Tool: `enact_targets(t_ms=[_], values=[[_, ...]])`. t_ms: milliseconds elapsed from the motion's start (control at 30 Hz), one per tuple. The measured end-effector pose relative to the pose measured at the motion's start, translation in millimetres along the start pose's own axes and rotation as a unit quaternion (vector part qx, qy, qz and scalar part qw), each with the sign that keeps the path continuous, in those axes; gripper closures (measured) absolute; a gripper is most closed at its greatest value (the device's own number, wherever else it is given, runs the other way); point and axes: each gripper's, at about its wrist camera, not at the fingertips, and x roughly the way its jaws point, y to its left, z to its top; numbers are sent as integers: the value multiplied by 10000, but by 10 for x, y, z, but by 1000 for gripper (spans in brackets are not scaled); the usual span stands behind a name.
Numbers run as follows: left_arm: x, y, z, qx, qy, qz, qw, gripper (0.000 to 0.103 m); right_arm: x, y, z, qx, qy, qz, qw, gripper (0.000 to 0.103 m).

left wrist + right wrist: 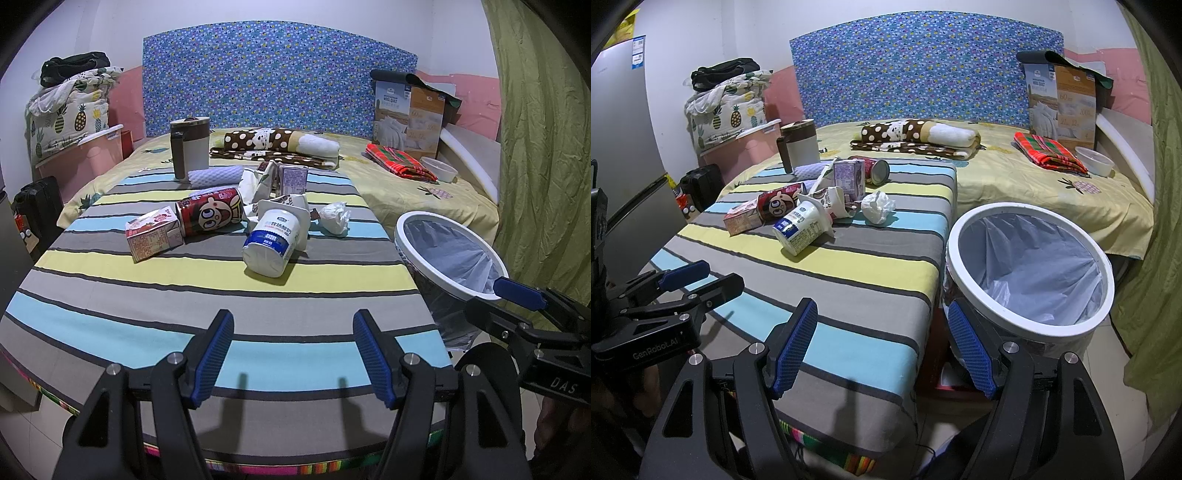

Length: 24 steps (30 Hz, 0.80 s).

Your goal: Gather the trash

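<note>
Trash is sitting mid-bench: yogurt cup [271,242], probably empty, light, crushable. We're holding left gripper [293,354] and right gripper [882,347] released, planning a sidewall grasp, bin [1030,266] waiting beside.

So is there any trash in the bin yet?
No, the bin shows only its bare plastic liner inside.

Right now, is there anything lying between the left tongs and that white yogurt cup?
No. In the left wrist view, only bare striped cloth stretches from the open left tongs to the tipped yogurt cup.
</note>
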Motion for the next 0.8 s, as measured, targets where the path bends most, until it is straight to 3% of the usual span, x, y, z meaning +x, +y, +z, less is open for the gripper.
enact_targets(t_ms=[800], values=[[-12,-44,-14,10,55,-106,9999,34,44,12,-37,-14,38,8,10000,28]])
